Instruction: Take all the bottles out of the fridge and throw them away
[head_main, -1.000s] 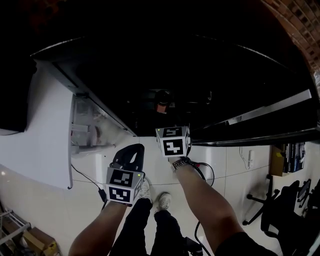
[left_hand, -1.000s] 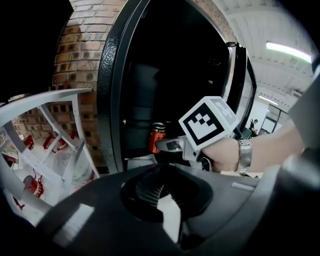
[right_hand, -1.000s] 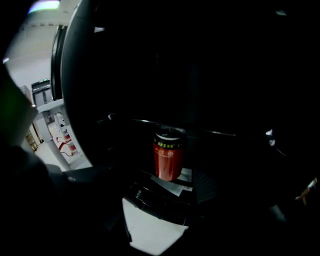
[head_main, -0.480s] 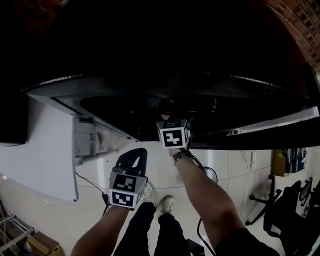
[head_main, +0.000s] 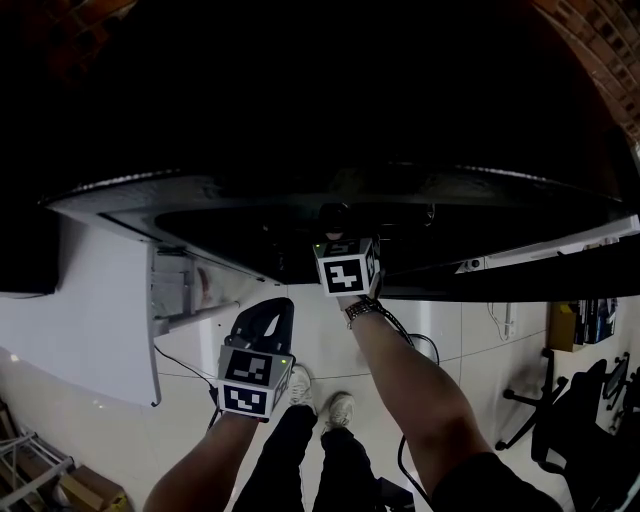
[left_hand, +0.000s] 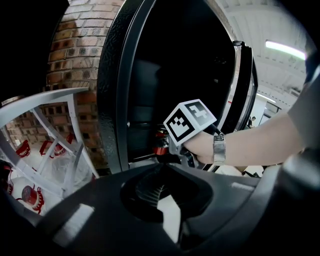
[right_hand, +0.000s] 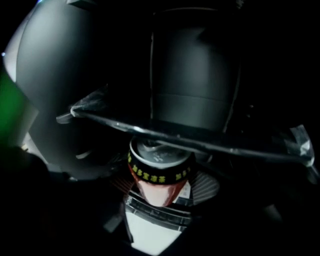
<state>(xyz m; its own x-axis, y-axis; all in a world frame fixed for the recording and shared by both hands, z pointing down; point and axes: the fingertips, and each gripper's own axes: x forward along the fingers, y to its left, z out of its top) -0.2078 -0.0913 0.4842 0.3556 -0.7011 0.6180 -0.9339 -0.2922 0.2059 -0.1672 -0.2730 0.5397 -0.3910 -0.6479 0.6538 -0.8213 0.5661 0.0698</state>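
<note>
Alignment looks settled: the can (right_hand: 160, 172), red with a black band under its rim, stands upright on a low shelf inside the dark fridge (left_hand: 116, 75), straight ahead of the right gripper (right_hand: 161, 189) and between its two jaws. Its long axis runs up and down, and the gripper comes at it from above at a slant, so its silver top shows. A thin bar (right_hand: 215, 146) crosses just past the can's rim, and I judge the lift will have to bring the can back toward the person to clear it. The right gripper is the nearer one by far. Its jaws stand wide and have just been closing, with the ribbed pads (right_hand: 206, 186) just beside the can's sides; I cannot see them pressing on it yet, so I read this as the moment before the grip bites. The left gripper (head_main: 264, 316) hangs back outside the fridge, over the pale floor (head_main: 100, 330), with its jaws together and nothing between them.
</note>
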